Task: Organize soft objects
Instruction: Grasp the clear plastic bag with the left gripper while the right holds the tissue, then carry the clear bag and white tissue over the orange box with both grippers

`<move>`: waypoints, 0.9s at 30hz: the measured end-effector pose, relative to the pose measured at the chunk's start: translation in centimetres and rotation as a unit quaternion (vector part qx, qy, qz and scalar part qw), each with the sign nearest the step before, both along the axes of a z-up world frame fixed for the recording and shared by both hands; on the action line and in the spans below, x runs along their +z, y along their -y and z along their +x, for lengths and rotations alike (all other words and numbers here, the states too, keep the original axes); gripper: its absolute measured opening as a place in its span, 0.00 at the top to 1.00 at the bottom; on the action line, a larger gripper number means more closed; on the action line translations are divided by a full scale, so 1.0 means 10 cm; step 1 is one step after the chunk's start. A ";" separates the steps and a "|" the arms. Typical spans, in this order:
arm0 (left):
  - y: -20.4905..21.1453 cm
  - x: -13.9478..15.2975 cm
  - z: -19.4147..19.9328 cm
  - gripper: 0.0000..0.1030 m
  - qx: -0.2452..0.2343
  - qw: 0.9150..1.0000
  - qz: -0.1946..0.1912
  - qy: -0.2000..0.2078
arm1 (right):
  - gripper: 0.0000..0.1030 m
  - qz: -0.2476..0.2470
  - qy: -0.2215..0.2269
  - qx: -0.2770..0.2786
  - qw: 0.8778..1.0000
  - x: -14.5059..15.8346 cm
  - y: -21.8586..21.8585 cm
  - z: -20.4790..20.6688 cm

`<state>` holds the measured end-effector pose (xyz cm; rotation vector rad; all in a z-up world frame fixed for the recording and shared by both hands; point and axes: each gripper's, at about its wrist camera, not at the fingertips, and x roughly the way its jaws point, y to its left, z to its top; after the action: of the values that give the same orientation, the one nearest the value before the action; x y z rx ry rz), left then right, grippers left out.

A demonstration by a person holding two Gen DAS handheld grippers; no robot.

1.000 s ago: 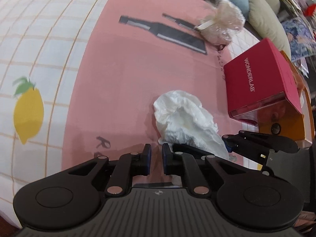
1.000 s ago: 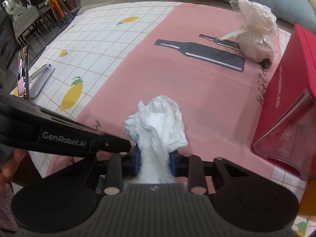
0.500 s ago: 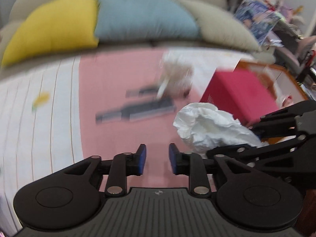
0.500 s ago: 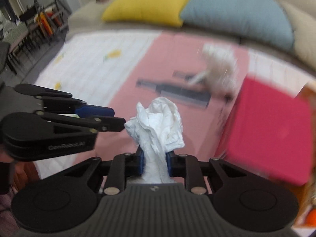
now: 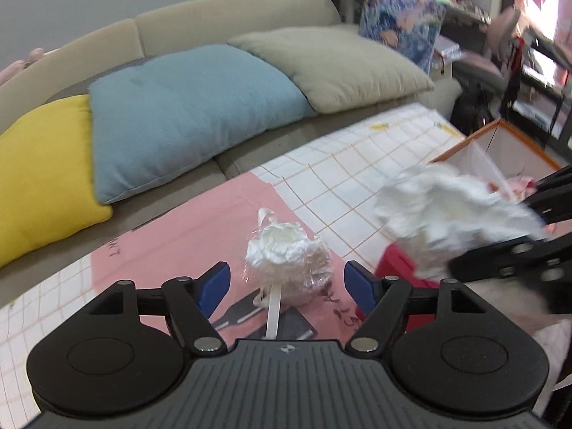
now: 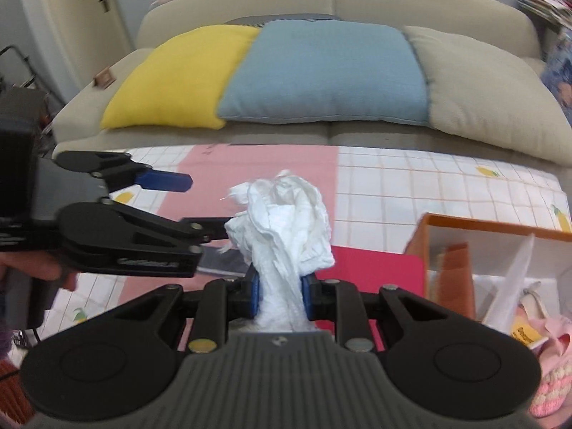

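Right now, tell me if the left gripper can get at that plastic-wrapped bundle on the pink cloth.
Probably yes. The left gripper, its jaws just opened wide and empty, points at the plastic-wrapped bundle with nothing between them. The right gripper, shut on the white cloth, stays off to the side.

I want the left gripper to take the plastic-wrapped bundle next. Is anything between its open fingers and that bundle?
Nothing visible does. The left gripper is open and empty, and the wrapped bundle lies on the pink cloth straight ahead. The white cloth, held in the right gripper, is off to the side.
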<state>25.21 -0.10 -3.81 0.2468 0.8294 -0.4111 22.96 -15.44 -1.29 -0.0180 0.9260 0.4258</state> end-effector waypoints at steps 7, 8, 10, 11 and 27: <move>0.25 -0.32 0.29 0.17 -0.017 0.998 0.052 -0.020 | 0.79 0.020 -0.009 -0.026 0.999 -0.05 0.19 0.05; 0.30 -0.35 0.31 0.17 -0.015 0.998 0.062 -0.015 | 0.79 0.022 -0.010 -0.029 0.999 -0.05 0.22 0.04; 0.31 -0.38 0.35 0.19 -0.006 0.997 0.075 -0.010 | 0.79 0.028 -0.010 -0.032 0.999 -0.06 0.28 0.03; 0.30 -0.37 0.38 0.20 0.006 0.997 0.070 -0.009 | 0.79 0.029 -0.010 -0.033 0.999 -0.05 0.31 0.02; 0.36 -0.26 0.45 0.66 0.049 0.998 0.044 -0.015 | 0.79 0.050 -0.007 -0.065 0.997 -0.06 0.71 -0.12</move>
<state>29.70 -3.68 -6.43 0.2807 0.8868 -0.2883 21.71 -22.59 -1.89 0.1357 0.9136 0.3506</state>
